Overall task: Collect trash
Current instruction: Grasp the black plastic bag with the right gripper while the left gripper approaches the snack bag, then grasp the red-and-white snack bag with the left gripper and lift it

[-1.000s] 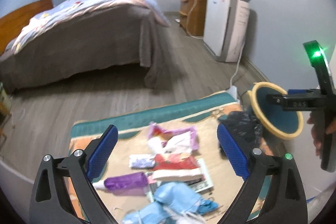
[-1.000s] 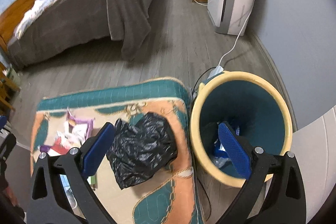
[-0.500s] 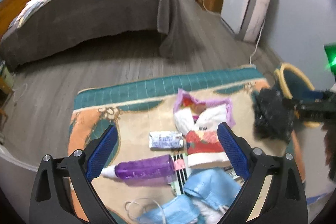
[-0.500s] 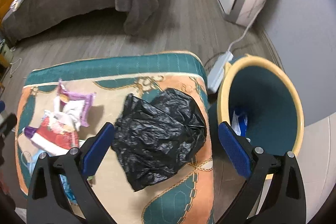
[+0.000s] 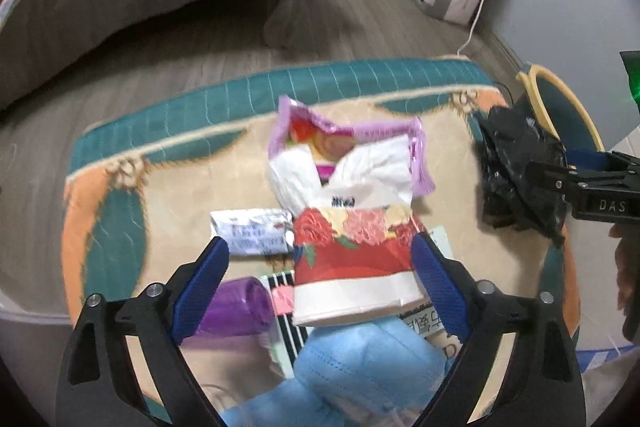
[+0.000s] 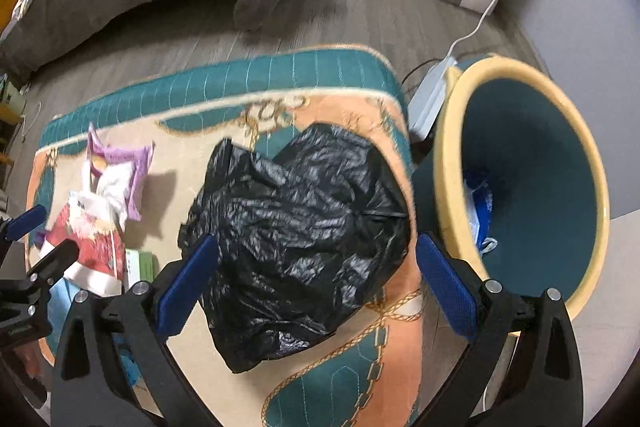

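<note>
Left tool [image 5: 320, 279] spread apart, empty, now lowered close over pile: red flowered wrapper [image 5: 352, 267] directly between fingers, purple bottle [image 5: 236, 307] beside left finger, blue masks [image 5: 360, 359] beneath. Right tool [image 6: 316, 279] spread apart, empty, shifted from bin [image 6: 520, 187] to above black bag [image 6: 296, 239], bin now off right finger. Both lined up on desk [image 6: 340, 367] trash; grabs look next.

On the rug [image 6: 328, 75] the crumpled plastic bag [image 6: 304, 239] lies at the right edge, beside the bin [image 6: 448, 163]; the torn wrappers [image 5: 352, 187] lie left of it, a bottle [image 5: 236, 307], apparently, nearer still
</note>
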Demonstrator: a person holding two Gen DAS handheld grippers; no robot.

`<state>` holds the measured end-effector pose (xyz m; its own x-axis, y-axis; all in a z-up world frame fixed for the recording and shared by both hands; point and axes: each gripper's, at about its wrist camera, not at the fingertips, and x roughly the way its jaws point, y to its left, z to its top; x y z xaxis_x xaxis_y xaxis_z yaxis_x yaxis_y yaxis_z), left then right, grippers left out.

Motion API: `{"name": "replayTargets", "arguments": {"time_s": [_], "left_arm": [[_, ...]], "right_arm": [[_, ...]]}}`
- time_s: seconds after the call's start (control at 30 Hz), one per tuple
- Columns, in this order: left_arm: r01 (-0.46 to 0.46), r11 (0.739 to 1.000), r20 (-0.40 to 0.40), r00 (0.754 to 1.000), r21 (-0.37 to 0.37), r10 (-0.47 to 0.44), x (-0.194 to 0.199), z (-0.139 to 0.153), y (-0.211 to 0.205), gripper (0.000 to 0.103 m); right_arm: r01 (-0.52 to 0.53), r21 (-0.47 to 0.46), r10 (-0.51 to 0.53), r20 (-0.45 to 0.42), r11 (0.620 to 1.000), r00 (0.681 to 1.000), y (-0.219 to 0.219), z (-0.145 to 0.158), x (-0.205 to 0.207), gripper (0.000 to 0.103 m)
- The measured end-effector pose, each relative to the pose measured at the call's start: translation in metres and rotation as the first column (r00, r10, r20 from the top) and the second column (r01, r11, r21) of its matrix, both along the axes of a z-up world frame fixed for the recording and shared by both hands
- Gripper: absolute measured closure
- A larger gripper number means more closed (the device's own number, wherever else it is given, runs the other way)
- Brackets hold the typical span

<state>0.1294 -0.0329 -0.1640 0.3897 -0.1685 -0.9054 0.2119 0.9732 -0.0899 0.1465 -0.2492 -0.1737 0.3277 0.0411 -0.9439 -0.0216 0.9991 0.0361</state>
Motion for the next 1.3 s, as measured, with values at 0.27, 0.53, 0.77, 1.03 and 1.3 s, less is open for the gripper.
{"name": "replayTargets", "arguments": {"time_s": [0.27,0.53,0.77,1.03,1.3], "left_arm": [[0.035,0.999,-0.031,0.999,-0.028,-0.036,-0.003,0.001,-0.005,0.062],[0.042,0.998,0.012,0.999,-0.053,-0.041,-0.007,0.019,-0.004,0.081],[0.102,0.994,0.06,0.993,-0.036,-0.1,-0.017,0.043,-0.019,0.086],[0.194,0.975,0.075,0.979,-0.106,-0.187,-0.03,0.057,-0.05,0.086],[0.241,0.967,0.028,0.97,-0.083,-0.24,-0.033,0.04,-0.067,0.086]], "right_arm": [[-0.073,-0.035,0.072,-0.046,0.997,0.996,0.014,-0.009,-0.001,0.023],[-0.06,-0.002,0.059,-0.093,0.998,0.994,0.006,-0.012,-0.006,0.079],[-0.098,0.0,0.098,-0.032,0.995,0.995,0.004,0.013,-0.003,0.09],[-0.12,0.008,0.119,0.039,0.993,0.992,0.001,0.04,-0.006,0.091],[-0.124,0.017,0.123,0.042,0.992,0.992,-0.001,0.044,-0.006,0.091]]}}
